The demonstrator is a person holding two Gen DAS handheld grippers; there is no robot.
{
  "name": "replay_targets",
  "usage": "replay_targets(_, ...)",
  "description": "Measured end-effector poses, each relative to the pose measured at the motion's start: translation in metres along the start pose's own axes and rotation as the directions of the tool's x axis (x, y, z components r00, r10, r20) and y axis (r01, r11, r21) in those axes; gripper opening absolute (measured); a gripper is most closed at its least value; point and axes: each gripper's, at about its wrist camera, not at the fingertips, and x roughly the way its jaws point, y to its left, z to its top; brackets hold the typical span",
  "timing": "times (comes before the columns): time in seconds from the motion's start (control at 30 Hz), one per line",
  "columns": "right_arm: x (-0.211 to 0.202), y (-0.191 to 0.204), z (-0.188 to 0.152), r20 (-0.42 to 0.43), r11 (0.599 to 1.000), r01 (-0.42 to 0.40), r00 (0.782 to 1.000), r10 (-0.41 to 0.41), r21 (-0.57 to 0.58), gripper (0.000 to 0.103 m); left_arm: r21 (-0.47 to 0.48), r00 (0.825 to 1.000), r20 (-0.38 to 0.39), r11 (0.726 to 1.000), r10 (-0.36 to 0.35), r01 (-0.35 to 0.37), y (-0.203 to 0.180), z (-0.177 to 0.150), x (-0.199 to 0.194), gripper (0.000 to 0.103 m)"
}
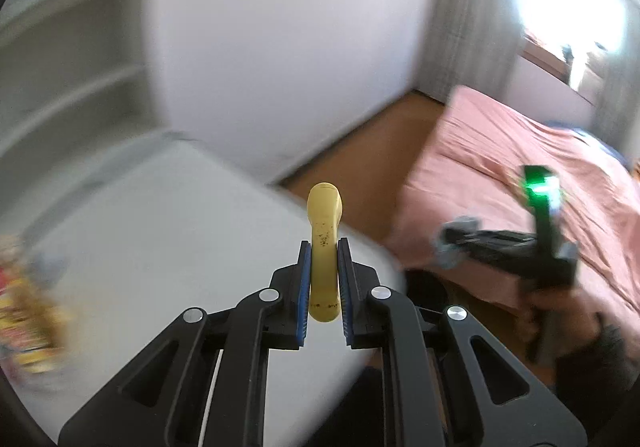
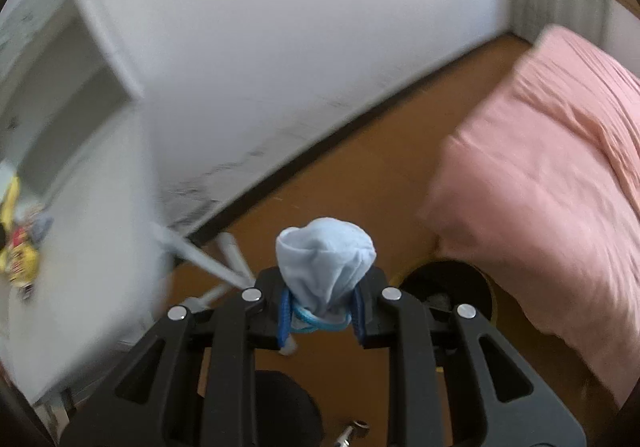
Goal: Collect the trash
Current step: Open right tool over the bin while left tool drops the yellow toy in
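both hands carry trash now, so the step in hand looks like bringing it to the bin, the dark round opening on the floor at the foot of the bed. to do this well, i think each gripper should come over the opening before it lets go, and not release while it is above the floor or the bed. the pictures are blurred, so a slower, steady approach would help the aim. it may be better to drop 1 item at a time, so the 2 grippers do not meet over the bin.

the left gripper is clenched on a banana peel; the 2 blue pads press its sides and the yellow end stands out in front, above the edge of the white table. the right gripper grasps a light blue cloth bundle with a blue band at its base; the jaws stand a little apart because the bundle fills them. more trash, yellow and red wrappers, lies on the table, well apart from both grippers.
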Motion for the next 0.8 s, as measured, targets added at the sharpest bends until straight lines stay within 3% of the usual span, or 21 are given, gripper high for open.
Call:
replay_targets(0.2,0.035,-0.091,-0.026,-0.101,0.985,0.104,0.991,-0.09,0.136,0.023,0.085,0.98,-0.124,0.983,-0.153,0.164,-0.094,-0.006,0.102,0.012)
replay_targets(0.43,0.057,-0.149,-0.057,-0.18,0.966,0.151,0.977,-0.114,0.21,0.023,0.121,0.95,-0.251,0.967,-0.186,0.222,-0.146,-0.028,0.195,0.012)
replay_targets(0.6,0.063,-0.173,-0.07,-0.207,0.954,0.181,0.969,-0.132,0.24,0.023,0.128,0.932,-0.299,0.96,-0.204,0.251,-0.167,-0.033,0.239,0.012)
replay_targets(0.8,0.067,-0.186,-0.075,-0.218,0.95,0.187,0.967,-0.132,0.251,0.023,0.136,0.917,-0.33,0.95,-0.223,0.28,-0.184,-0.04,0.26,0.012)
